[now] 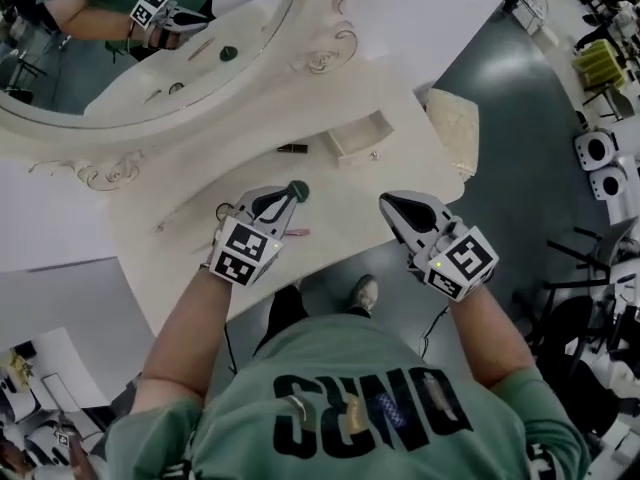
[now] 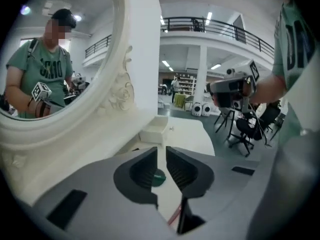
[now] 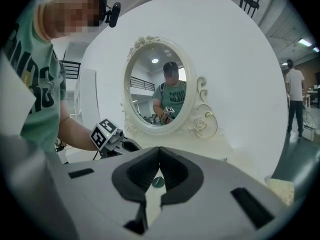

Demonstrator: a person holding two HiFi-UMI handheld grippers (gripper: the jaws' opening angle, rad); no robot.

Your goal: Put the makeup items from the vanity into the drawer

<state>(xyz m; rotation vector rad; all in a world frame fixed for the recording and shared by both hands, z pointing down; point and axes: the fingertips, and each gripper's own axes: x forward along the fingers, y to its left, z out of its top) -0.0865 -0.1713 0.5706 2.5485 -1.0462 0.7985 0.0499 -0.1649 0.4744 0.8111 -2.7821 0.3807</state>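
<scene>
A small round green makeup jar (image 1: 299, 189) sits on the white vanity top (image 1: 190, 208), right at the tips of my left gripper (image 1: 285, 200). In the left gripper view the jar (image 2: 158, 177) shows through the narrow gap of the left gripper (image 2: 161, 156); its jaws stand slightly apart and hold nothing. A thin pink stick (image 1: 298, 233) lies under that gripper. A dark lipstick (image 1: 292, 149) rests near the open drawer (image 1: 357, 138). My right gripper (image 1: 385, 201) hovers to the right, its jaws meeting at the tips, empty. The right gripper (image 3: 159, 151) faces the jar (image 3: 158, 182).
The oval mirror (image 1: 150, 48) with its carved frame rises behind the vanity top. A cream pad (image 1: 455, 128) lies at the table's right end. Office chairs and equipment stand on the floor to the right (image 1: 600, 168). The person's foot (image 1: 364, 293) shows below the front edge.
</scene>
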